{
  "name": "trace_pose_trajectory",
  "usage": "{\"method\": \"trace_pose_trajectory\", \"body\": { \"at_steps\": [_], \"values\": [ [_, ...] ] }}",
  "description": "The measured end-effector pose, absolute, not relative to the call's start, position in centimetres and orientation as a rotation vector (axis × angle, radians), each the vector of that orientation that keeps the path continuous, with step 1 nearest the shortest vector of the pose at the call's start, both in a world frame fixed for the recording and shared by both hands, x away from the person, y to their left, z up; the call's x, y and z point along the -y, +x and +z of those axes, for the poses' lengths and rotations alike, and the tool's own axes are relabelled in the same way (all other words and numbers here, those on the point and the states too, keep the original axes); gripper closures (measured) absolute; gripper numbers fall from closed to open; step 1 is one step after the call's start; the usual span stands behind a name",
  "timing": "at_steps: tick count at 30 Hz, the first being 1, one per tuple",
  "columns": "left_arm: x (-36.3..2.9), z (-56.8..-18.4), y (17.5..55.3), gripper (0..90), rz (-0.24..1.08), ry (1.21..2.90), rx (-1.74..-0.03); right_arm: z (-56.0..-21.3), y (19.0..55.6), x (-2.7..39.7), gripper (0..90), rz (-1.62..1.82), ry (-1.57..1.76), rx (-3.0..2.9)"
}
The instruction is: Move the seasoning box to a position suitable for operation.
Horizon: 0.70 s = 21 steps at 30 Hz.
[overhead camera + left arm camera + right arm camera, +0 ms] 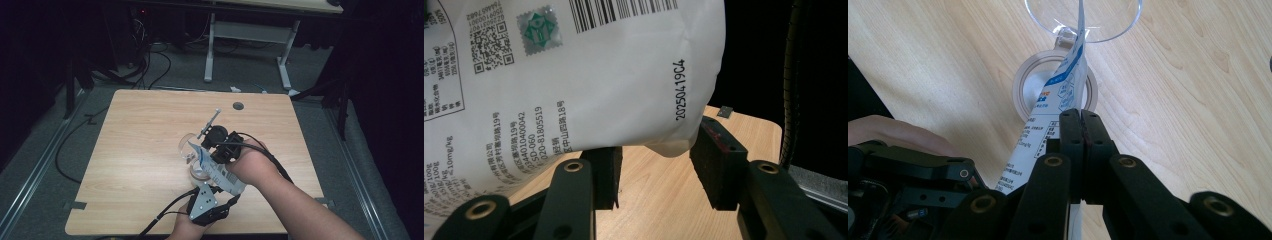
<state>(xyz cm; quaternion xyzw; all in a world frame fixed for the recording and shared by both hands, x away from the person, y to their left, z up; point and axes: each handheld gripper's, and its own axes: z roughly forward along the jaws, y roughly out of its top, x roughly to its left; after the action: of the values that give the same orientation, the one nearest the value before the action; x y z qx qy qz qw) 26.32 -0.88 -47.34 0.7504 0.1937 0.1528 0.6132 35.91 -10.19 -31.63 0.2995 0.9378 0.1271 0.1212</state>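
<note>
A white printed pouch (pixel 223 176) with barcodes hangs tilted over the table between both grippers. In the right gripper view the right gripper (pixel 1081 131) is shut on the pouch's (pixel 1060 97) thin edge, and the pouch's blue-printed top corner reaches the rim of a clear glass cup (pixel 1083 22). In the high view the right gripper (pixel 211 158) is beside this cup (pixel 187 146). My left gripper (pixel 224 196) holds the bulging bottom of the pouch (pixel 574 75), its jaws wide apart (pixel 659 162) with the bag wedged between the pads.
A round, pale, ring-shaped lid or base (pixel 1024 90) lies on the wooden table (pixel 140 130) under the pouch. A small round hole (pixel 238 105) sits near the table's far edge. Another desk's legs (pixel 209 50) and cables stand beyond on the floor.
</note>
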Motion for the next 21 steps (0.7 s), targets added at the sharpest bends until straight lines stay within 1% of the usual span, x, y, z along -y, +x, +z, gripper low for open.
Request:
{"method": "trace_pose_trajectory", "body": {
  "at_steps": [21],
  "values": [
    [0.82,-47.20,26.28,57.0,0.353,1.724,-0.444,-31.55,35.87,10.06,90.0,0.369,0.869,-2.734]
  ]
}}
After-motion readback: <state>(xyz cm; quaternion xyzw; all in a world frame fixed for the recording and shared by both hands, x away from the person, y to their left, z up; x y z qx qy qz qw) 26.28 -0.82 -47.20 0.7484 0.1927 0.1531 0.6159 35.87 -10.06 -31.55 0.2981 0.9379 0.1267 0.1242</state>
